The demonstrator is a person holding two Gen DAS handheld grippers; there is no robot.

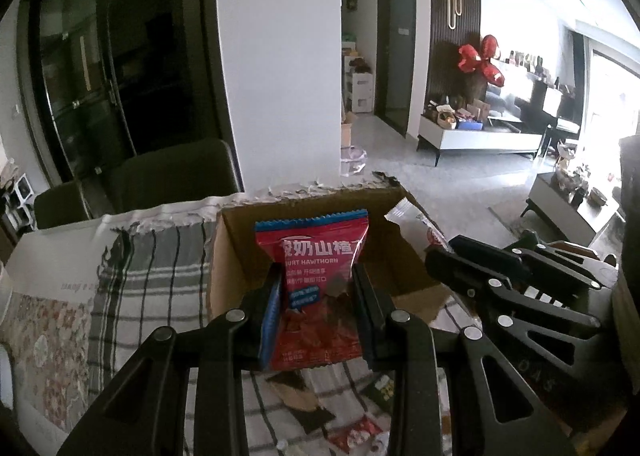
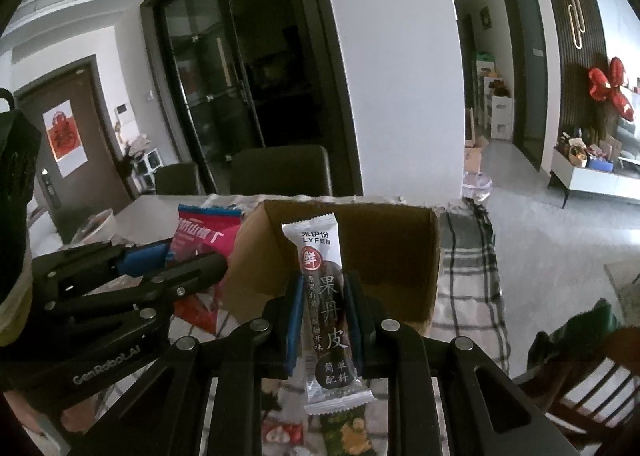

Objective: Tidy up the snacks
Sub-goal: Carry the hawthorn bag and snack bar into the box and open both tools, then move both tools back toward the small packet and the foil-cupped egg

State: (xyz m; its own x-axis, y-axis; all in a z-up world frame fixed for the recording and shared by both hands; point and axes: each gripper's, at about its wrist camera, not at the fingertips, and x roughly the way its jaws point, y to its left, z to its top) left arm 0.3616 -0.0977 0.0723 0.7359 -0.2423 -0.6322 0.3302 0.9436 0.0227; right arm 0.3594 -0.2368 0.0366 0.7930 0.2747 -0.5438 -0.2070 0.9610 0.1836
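While both grippers clamp snacks, cardboard box sits ahead

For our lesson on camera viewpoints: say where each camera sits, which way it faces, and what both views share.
Left wrist: on the left gripper, looking along its fingers at the clamped red hawthorn packet; right gripper beside it.
Right wrist: on the right gripper, facing its clamped white fruit-leather bar.
Shared: cardboard box, checked cloth.

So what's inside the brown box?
The cardboard box is open on top. The brown walls and part of the floor that show look bare. The red snack bag and the white fruit-leather bar, each clamped in a gripper in front, hide the rest.
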